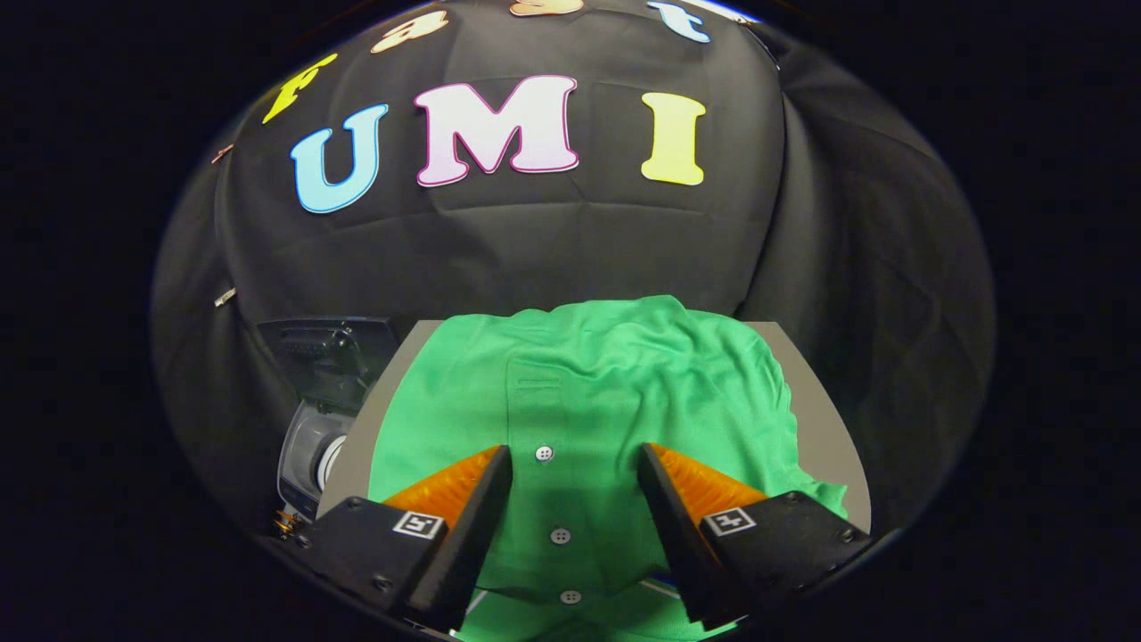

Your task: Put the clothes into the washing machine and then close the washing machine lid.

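Tongs (575,464) held low and level over the shirt (606,392), fingers (472,508) spread apart, clamped on nothing. Green shirt spread flat beneath and ahead of the fingers, button strip (554,499) running straight between them, long axis pointing away toward the wall; far end bunched in folds, one edge drooping beside the right finger. Grey table (816,401) underneath, showing bare on both sides of the shirt. Washing machine (312,419) left of the left finger, past the table edge, lid raised. Black cloth wall (553,250) beyond.
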`<state>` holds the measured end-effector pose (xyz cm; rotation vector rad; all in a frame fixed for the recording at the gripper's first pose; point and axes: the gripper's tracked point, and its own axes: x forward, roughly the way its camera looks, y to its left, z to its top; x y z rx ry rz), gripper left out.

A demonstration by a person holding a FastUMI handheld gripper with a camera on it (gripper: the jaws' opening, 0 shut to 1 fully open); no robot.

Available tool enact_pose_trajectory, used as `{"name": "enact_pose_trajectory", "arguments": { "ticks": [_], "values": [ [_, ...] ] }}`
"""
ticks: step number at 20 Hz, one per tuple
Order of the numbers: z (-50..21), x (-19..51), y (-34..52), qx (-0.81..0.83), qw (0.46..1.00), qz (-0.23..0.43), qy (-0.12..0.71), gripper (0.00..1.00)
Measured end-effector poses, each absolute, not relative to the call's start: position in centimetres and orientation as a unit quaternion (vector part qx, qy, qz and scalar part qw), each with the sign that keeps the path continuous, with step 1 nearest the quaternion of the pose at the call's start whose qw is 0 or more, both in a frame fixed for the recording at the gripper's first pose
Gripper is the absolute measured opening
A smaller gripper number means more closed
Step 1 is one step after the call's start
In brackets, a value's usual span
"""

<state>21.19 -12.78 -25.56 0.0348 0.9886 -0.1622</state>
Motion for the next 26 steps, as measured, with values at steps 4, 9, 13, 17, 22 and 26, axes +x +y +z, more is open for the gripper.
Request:
{"name": "enact_pose_trajectory", "arguments": {
  "ticks": [4, 9, 13, 17, 22, 26],
  "values": [
    [-25.4, 21.3, -13.3, -0.009, 0.883, -0.079, 0.463, 0.26],
    [-24.8, 20.6, -13.6, 0.014, 0.887, -0.074, 0.455, 0.11],
    [-23.2, 20.2, -13.8, 0.025, 0.898, -0.076, 0.433, 0.11],
    [-18.2, 20.5, -13.1, 0.05, 0.921, -0.072, 0.38, 0.11],
    [-10.5, 21.1, -10.6, 0.075, 0.952, -0.05, 0.294, 0.11],
    [-5.0, 21.3, -7.0, 0.08, 0.969, -0.014, 0.233, 0.11]
  ]
}}
